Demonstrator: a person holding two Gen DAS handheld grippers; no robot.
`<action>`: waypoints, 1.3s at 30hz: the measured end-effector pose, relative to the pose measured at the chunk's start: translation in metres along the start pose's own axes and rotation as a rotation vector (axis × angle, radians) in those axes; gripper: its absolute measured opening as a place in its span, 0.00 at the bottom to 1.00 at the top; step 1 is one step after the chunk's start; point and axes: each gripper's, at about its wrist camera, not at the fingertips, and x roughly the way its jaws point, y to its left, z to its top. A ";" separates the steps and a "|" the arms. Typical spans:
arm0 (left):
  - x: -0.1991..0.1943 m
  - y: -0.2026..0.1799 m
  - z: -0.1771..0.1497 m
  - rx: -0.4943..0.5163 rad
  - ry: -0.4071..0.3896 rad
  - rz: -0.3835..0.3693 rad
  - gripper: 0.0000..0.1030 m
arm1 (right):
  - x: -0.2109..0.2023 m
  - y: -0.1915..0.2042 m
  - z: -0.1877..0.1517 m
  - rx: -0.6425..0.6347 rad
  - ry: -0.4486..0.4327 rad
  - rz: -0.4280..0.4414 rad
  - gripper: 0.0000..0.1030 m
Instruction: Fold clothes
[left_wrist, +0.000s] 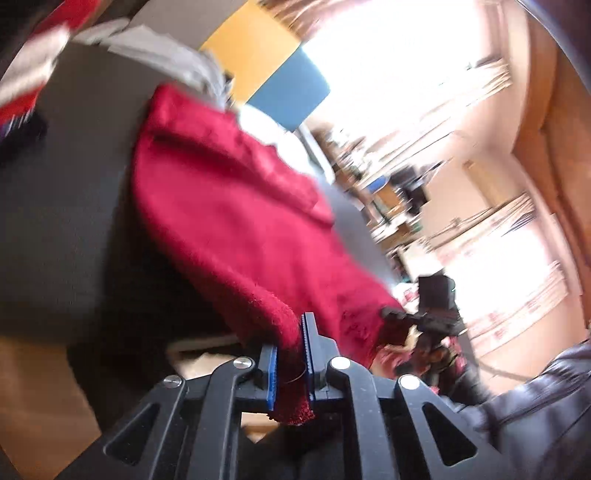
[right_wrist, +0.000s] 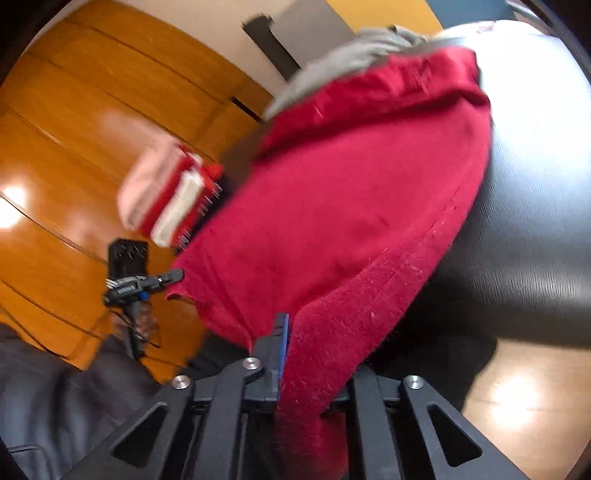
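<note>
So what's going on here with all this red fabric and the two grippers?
A person is folding clothes with a handheld gripper in each hand. The left gripper is shut on one edge of a dark red fuzzy knit garment, and the right gripper is clamped on another edge. The garment stretches from both grippers onto a black glossy table. A grey garment and a red-and-white striped cloth lie beyond it.

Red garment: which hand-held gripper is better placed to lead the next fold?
Neither clearly: left hand-held gripper and right hand-held gripper each clamp an edge of the red garment; probably move together.
</note>
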 end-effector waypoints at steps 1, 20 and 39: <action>-0.005 -0.002 0.007 0.004 -0.023 -0.022 0.09 | -0.004 0.001 0.005 0.003 -0.022 0.022 0.09; 0.059 0.074 0.211 -0.139 -0.275 -0.122 0.09 | -0.010 -0.067 0.165 0.124 -0.263 0.037 0.09; 0.101 0.137 0.145 -0.301 -0.096 0.060 0.06 | 0.016 -0.133 0.154 0.348 -0.226 0.025 0.07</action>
